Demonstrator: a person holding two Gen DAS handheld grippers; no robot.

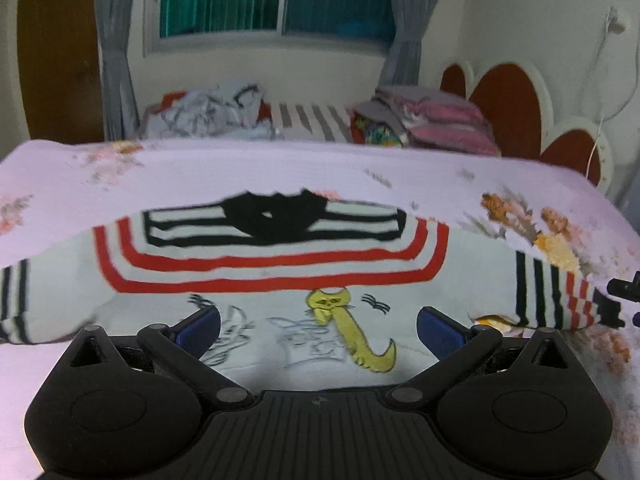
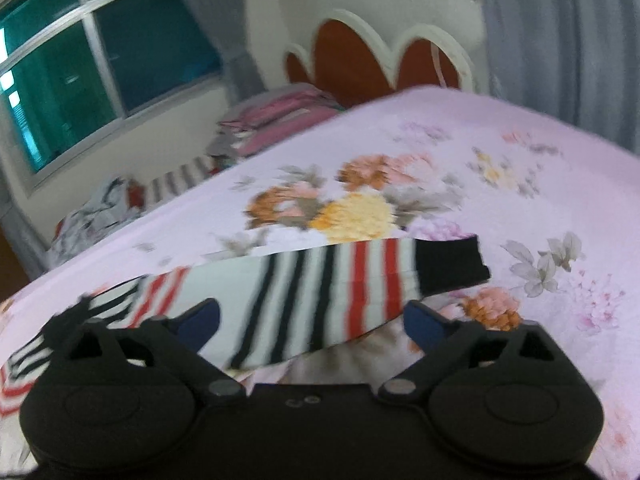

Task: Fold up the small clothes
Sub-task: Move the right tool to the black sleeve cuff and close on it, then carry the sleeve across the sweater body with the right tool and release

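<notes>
Folding looks barely begun: the small sweater [image 1: 272, 264] lies spread flat mid-frame on the bed [image 1: 240, 168] (sleeves out). Left hand-held gripper [image 1: 318, 326] and right hand-held gripper [image 2: 312, 320] both gape, holding nothing.

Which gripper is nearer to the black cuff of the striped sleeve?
Right. The right gripper hovers open over that sleeve, the black cuff just ahead. The left gripper is open over the sweater's chest print, farther away.

The sweater [image 1: 260, 268] was soft matt knit cloth, its cuff [image 2: 452, 266] ribbed. The bedsheet [image 2: 440, 140] was smooth printed cotton-like cloth. Both grippers, left [image 1: 318, 330] and right [image 2: 312, 320], were matt black plastic with blue rubbery pads [image 1: 200, 326]; the headboard [image 1: 508, 100] looked glossy
</notes>
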